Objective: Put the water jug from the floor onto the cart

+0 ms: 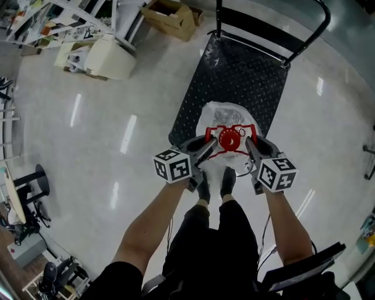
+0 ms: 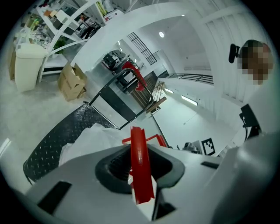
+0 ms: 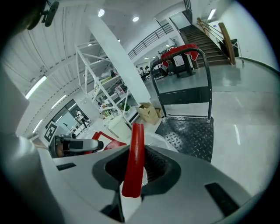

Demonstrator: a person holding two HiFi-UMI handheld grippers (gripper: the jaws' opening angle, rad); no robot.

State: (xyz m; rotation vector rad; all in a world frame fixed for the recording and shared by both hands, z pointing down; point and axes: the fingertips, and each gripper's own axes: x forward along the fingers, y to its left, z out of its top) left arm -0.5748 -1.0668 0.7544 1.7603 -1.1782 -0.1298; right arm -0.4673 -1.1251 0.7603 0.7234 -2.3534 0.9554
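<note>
The water jug (image 1: 224, 117) is clear plastic with a red cap (image 1: 231, 140) and a red carrying frame. In the head view it is over the near end of the black diamond-plate cart (image 1: 234, 70); I cannot tell if it rests on the deck. My left gripper (image 1: 208, 147) is shut on the left red handle bar (image 2: 139, 162), which stands upright between its pads. My right gripper (image 1: 251, 147) is shut on the right red handle bar (image 3: 133, 159) in the same way. The jug's body (image 2: 94, 138) shows as a white mass beyond the left jaws.
The cart's black push handle (image 1: 270, 29) rises at its far end. A cardboard box (image 1: 170, 16) and a white bin (image 1: 109, 57) stand on the glossy floor beyond the cart to the left. The person's shoes (image 1: 214, 184) stand just before the cart's near edge.
</note>
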